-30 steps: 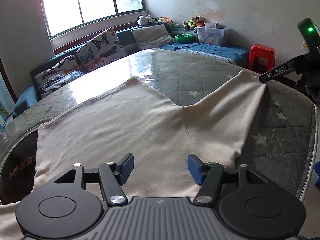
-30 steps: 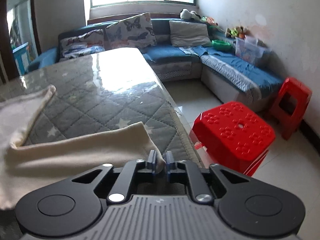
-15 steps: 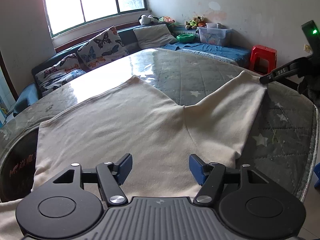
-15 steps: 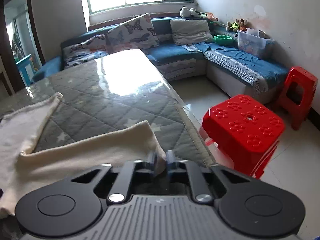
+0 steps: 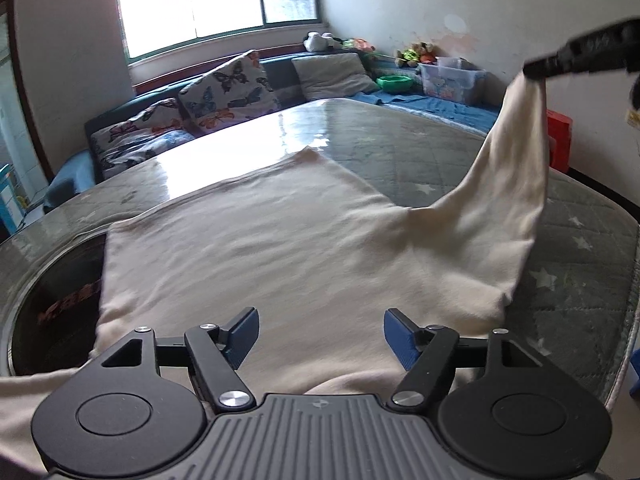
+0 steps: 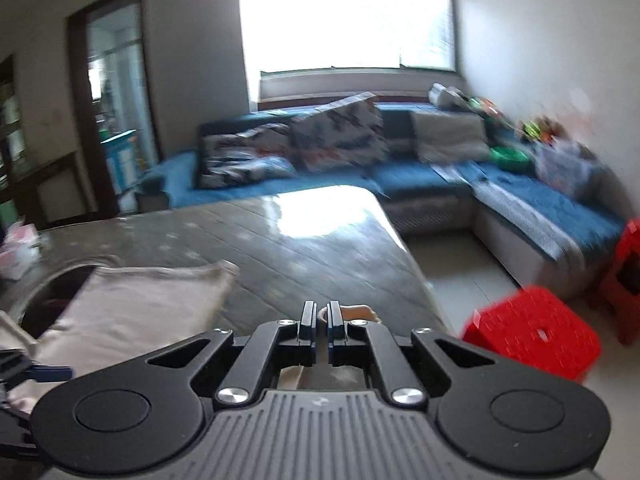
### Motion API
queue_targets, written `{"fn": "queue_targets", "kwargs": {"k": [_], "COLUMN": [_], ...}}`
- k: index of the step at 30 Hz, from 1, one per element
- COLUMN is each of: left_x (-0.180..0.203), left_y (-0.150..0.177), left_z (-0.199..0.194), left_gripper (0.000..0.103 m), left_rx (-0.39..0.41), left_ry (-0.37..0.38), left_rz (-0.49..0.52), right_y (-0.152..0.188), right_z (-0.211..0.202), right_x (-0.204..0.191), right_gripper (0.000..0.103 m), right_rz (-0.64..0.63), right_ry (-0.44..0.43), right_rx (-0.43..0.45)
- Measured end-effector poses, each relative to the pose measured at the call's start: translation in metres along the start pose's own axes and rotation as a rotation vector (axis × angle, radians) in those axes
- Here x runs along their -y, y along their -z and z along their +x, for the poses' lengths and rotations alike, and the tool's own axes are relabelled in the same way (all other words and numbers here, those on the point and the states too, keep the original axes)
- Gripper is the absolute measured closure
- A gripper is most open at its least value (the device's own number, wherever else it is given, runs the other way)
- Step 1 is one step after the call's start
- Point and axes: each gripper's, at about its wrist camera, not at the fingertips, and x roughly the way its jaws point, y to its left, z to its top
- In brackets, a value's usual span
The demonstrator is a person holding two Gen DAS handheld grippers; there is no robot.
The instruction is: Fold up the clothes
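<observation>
On my left, my left gripper (image 5: pixel 319 334) hangs low over the near part of the cream garment (image 5: pixel 280 248), its jaws opening wider than a second ago, nothing pinched between them. The garment lies spread on the quilted table (image 5: pixel 400 148) as before. To the right, one cloth leg that lay flat a second ago now rises off the table, pulled up in a taut slope to my right gripper (image 6: pixel 319 316). Those jaws have closed tight on the hem of that leg (image 5: pixel 516 152), a bit of cloth showing past the fingertips. The red stool (image 6: pixel 536 336) stands on the floor beyond.
</observation>
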Motion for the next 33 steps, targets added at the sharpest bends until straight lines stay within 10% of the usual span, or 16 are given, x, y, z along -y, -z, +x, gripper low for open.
{"fn": "queue_targets", "kwargs": {"k": [12,21,33], "left_x": [-0.069,-0.106,-0.113], "left_y": [0.028,0.056,0.060], "left_z": [-0.040,-0.063,-0.077], "left_gripper": [0.029,0.028,0.028], "left_rx": [0.050,0.041,0.051], "left_ry": [-0.106,-0.184,-0.227], "left_rz": [-0.172,-0.260,-0.256], "right_y": [-0.047,-0.021,0.004], "right_z": [-0.002,0.026,0.033], "right_x": [-0.150,-0.253,-0.265], "right_gripper": [0.099,0.099,0.092], "right_rz": [-0.291,-0.428,-0.498], "right_ry": [-0.261,-0.441,-0.506], "right_rx": [0.041,-0.044,-0.134]}}
